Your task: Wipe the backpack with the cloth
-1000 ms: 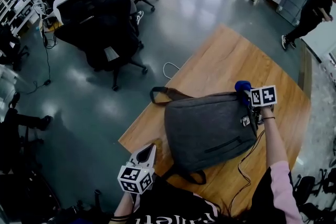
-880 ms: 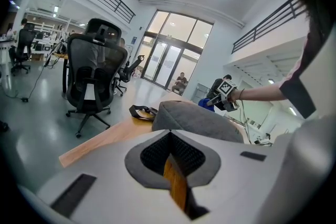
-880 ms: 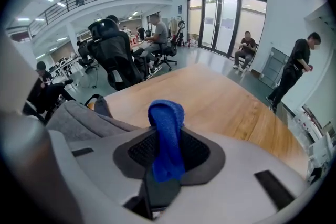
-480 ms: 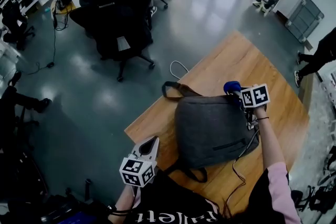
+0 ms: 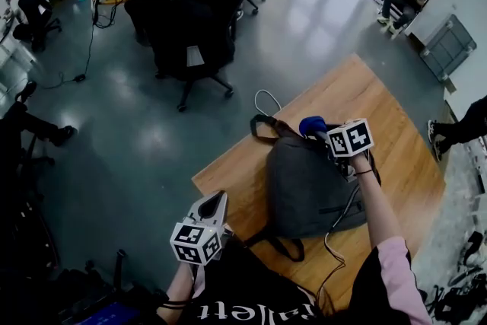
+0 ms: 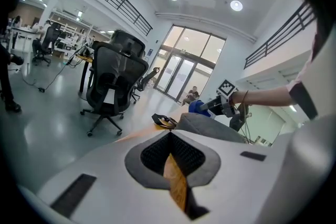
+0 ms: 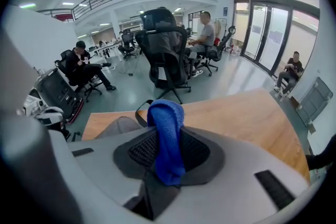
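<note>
2 grippers: right gripper (image 5: 323, 135) clamps cloth (image 5: 310, 125) at backpack (image 5: 308, 186), left gripper (image 5: 212, 207) closed, empty.

White lettering runs across the person's black shirt (image 5: 251, 311), seen upside down at the bottom edge of the head view. The middle reads roughly "allett", and the letters at either end are cut off or too blurred to be sure of. The cube (image 5: 196, 242) on the left tool (image 5: 218, 200) and the cube (image 5: 350, 138) on the right tool (image 5: 323, 135) bear only black-and-white square markers, no letters or digits. A white sheet (image 5: 195, 55) on an office chair's back is too small to read.
</note>
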A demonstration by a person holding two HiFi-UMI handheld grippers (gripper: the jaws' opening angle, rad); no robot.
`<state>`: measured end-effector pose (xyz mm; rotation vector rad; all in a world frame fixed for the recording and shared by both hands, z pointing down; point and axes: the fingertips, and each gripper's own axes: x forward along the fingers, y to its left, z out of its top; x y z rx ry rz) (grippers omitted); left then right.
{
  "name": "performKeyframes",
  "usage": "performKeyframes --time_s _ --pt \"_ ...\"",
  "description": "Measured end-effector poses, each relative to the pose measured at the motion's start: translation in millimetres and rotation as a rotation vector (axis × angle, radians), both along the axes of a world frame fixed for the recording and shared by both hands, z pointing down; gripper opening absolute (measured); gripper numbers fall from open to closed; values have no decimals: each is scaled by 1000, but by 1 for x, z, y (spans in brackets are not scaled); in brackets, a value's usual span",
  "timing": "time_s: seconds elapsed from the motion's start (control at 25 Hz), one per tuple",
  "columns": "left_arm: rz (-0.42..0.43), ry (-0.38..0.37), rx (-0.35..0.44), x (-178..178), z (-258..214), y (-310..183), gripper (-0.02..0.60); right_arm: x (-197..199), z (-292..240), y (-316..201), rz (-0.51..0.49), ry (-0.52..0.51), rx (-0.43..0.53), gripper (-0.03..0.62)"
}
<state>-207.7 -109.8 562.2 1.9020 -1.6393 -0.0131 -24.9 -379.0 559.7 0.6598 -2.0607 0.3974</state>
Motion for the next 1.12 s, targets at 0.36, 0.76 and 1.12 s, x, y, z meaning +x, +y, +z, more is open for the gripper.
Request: performKeyframes --time_s 0.36,0.76,1.12 --pt "-53 13 26 -21 0 19 -2 -84 -5 41 -151 -6 2 104" --pt "-59 21 34 -42 -8 41 -2 -140 -22 79 -223 -35 17 104" --pt "-30 20 36 -45 -2 49 -2 -130 -17 141 -271 -36 2 104"
